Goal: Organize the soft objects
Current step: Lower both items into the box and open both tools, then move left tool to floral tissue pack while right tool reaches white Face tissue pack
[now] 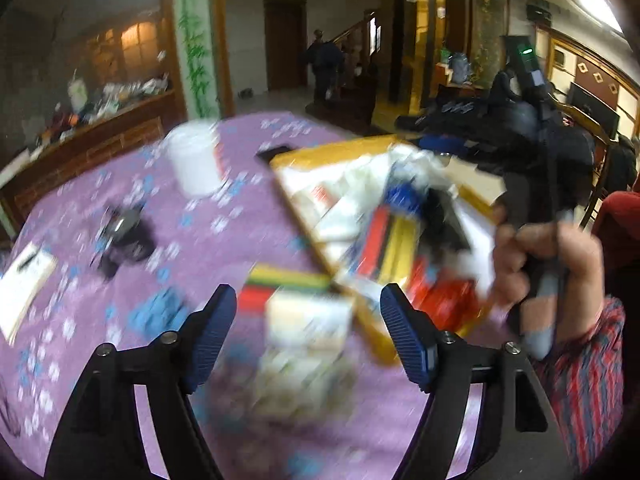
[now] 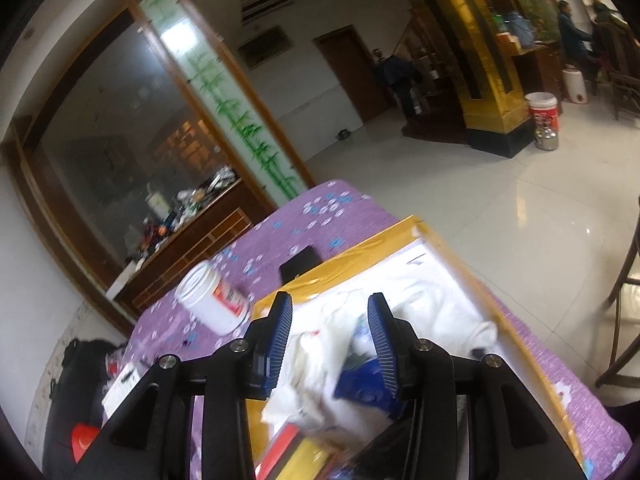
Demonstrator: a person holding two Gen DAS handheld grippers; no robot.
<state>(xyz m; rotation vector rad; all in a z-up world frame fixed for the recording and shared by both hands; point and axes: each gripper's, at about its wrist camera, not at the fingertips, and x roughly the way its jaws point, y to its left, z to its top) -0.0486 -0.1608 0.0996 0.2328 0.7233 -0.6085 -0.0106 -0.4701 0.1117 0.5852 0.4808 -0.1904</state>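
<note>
My left gripper (image 1: 310, 334) hangs open over the purple flowered tablecloth (image 1: 208, 240), with nothing between its blue pads. Below it lies a blurred pale pack (image 1: 308, 320), and beside that a red, yellow and green striped item (image 1: 286, 280). A yellow-taped box (image 1: 320, 152) full of soft things stands to the right. A hand (image 1: 552, 256) holds my right gripper (image 2: 330, 340) over this box (image 2: 360, 248). Its pads close on a bundle of white cloth (image 2: 316, 344) and a blue pack (image 2: 360, 384).
A white jar (image 1: 196, 160) (image 2: 216, 300) and a black phone (image 1: 274, 152) (image 2: 300, 264) lie left of the box. A dark small item (image 1: 124, 236) and a notepad (image 1: 24, 284) sit further left. A cluttered wooden counter (image 2: 192, 232) lines the wall.
</note>
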